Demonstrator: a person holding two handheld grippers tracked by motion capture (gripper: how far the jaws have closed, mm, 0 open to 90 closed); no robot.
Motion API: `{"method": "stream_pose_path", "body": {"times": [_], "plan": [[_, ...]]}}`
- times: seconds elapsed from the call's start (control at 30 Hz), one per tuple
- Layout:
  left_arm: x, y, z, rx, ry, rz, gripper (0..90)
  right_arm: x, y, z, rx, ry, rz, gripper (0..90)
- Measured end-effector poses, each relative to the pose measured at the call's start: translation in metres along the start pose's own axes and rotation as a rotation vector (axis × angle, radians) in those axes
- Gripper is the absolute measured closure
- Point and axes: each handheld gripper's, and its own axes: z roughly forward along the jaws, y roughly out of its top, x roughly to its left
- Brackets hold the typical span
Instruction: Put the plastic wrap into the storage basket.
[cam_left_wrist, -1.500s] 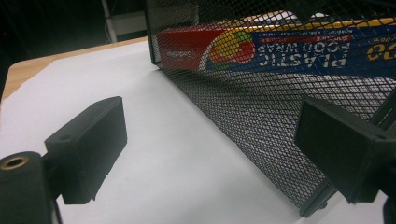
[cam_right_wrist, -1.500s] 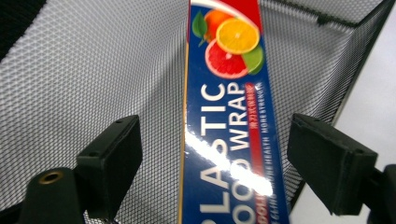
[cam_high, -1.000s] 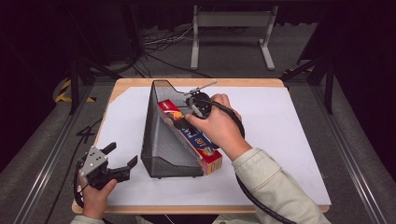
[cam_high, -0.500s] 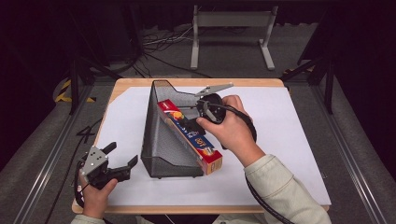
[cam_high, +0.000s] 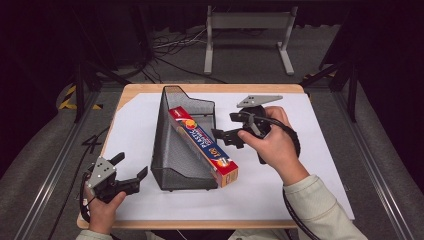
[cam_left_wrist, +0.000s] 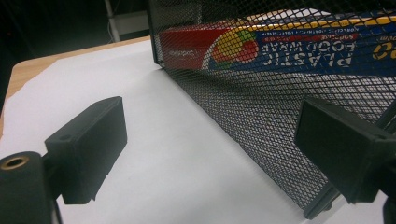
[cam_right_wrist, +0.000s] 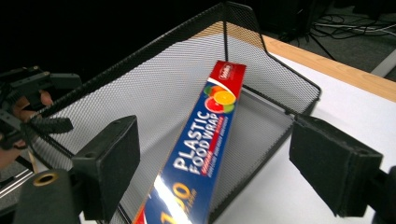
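In mesh basket (cam_high: 181, 150), plastic wrap box (cam_high: 202, 144), leaning

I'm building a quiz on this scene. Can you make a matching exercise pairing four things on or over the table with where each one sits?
1 plastic wrap box
2 mesh tray
3 left gripper
4 right gripper

a near the table's front left corner
b leaning in the tray, one end poking out
c standing on the white sheet
d open, just right of the box

Pairs: 1-b, 2-c, 3-a, 4-d
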Motion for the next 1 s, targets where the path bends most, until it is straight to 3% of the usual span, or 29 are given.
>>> {"method": "stream_pose_path", "body": {"times": [0.13, 0.3, 0.43, 0.53, 0.73, 1.0], "plan": [[0.001, 0.000, -0.001, 0.000, 0.001, -0.003, 10.1, -0.013, -0.012, -0.025, -0.022, -0.024, -0.021, 17.1], [0.000, 0.000, 0.000, 0.002, 0.003, -0.002, 10.1, -0.026, -0.024, -0.047, -0.039, -0.047, -0.006, 17.1], [-0.001, 0.000, -0.001, 0.002, 0.004, 0.000, 10.1, -0.037, -0.032, -0.064, -0.034, -0.043, -0.027, 17.1], [0.000, 0.000, -0.001, 0.003, 0.006, -0.001, 10.1, -0.045, -0.039, -0.075, -0.037, -0.066, -0.029, 17.1], [0.000, 0.000, -0.001, 0.000, 0.007, -0.003, 10.1, -0.067, -0.061, -0.089, -0.053, -0.101, 0.009, 17.1], [0.000, 0.000, -0.001, 0.000, 0.010, -0.003, 10.1, -0.090, -0.085, -0.094, -0.071, -0.138, -0.006, 17.1]]}}
